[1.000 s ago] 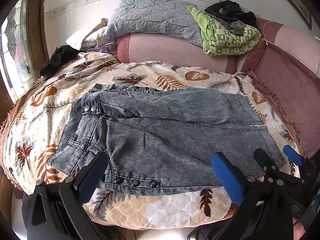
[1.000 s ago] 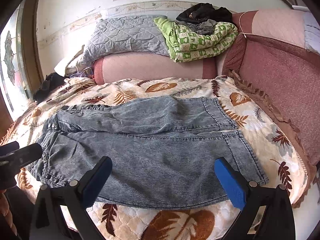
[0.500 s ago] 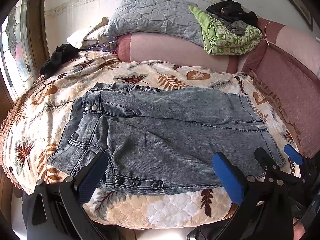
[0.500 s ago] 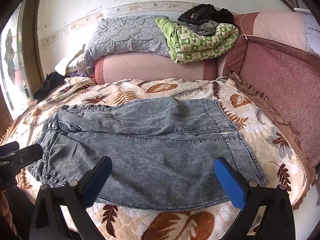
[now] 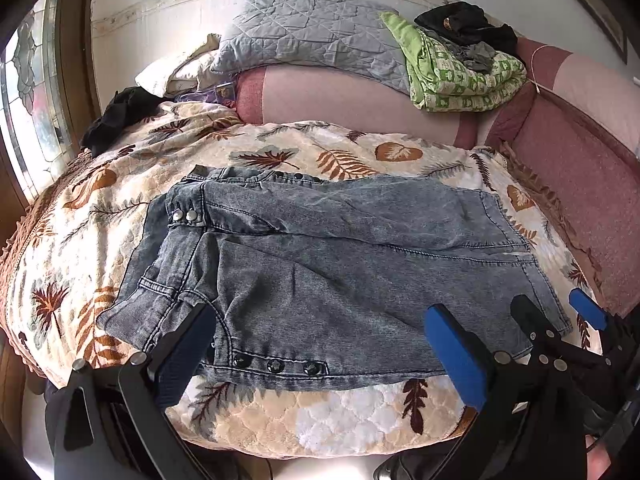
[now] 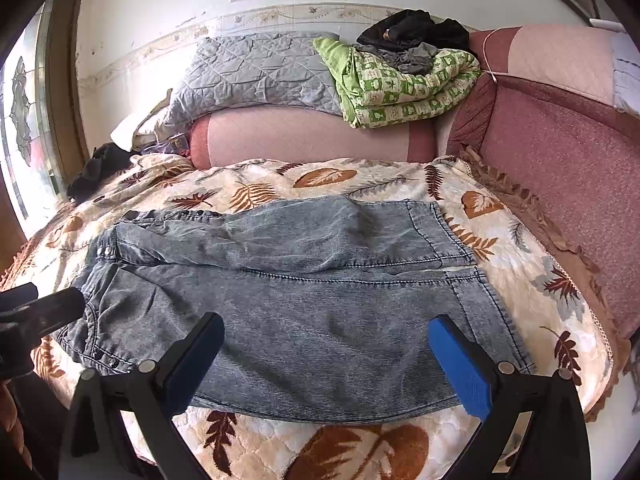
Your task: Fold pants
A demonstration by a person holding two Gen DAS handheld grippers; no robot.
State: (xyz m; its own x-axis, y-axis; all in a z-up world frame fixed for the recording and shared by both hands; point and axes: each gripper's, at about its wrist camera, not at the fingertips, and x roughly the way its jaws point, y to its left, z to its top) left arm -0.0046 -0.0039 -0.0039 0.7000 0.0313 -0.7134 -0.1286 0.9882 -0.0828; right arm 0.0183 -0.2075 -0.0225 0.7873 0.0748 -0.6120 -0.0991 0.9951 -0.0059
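Observation:
Grey-blue denim pants (image 5: 340, 264) lie flat across the leaf-patterned bedspread (image 5: 280, 156), waist with snap buttons to the left, leg hems to the right. They also show in the right wrist view (image 6: 304, 292). My left gripper (image 5: 320, 344) is open and empty, held over the near edge of the pants by the waist. My right gripper (image 6: 328, 356) is open and empty over the near edge toward the leg hems; it also shows at the right of the left wrist view (image 5: 560, 320).
A pink bolster (image 5: 352, 100) lies at the back with a grey quilted pillow (image 5: 304, 36), a green blanket (image 5: 460, 76) and dark clothes (image 5: 464, 24) on it. A black garment (image 5: 120, 116) lies back left. A maroon padded side (image 5: 580, 184) runs along the right.
Both grippers have shifted very slightly; the pants lie as before and both grippers stay open.

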